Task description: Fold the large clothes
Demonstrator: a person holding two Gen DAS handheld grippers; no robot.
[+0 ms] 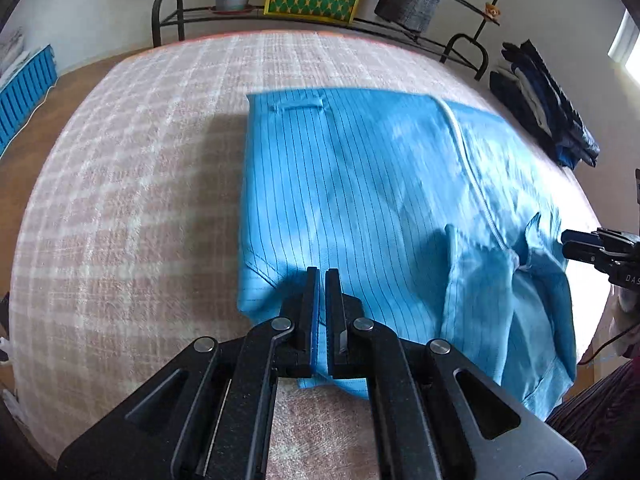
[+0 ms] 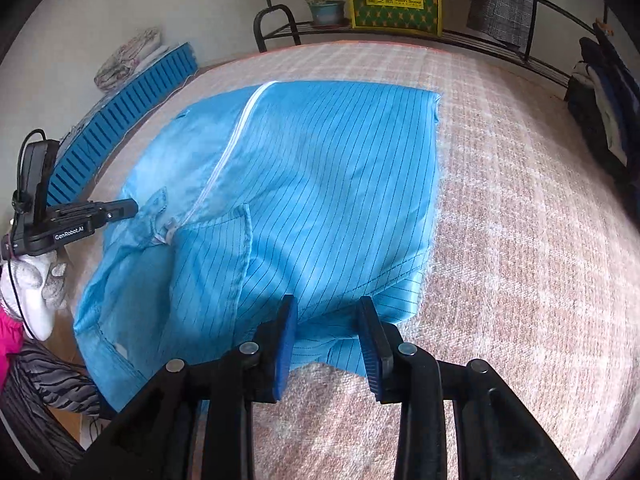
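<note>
The left tongs (image 1: 322, 276) are closed, empty, above the blue striped jacket's (image 1: 360, 184) near edge. The right tongs (image 2: 330, 308) stand parted over the jacket, gripping nothing. It lies folded, zipper (image 2: 224, 152) up, on the checked bed (image 2: 520, 240); a dark clothes pile (image 1: 548, 108) sits at the far corner.

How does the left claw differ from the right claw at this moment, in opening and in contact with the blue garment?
The left claw is shut, its fingers almost together; the right claw stands open with a clear gap. The left claw seems to pinch a fold of the blue garment; the right claw only straddles its edge, gripping nothing. Both point down at the garment's near edge.
</note>
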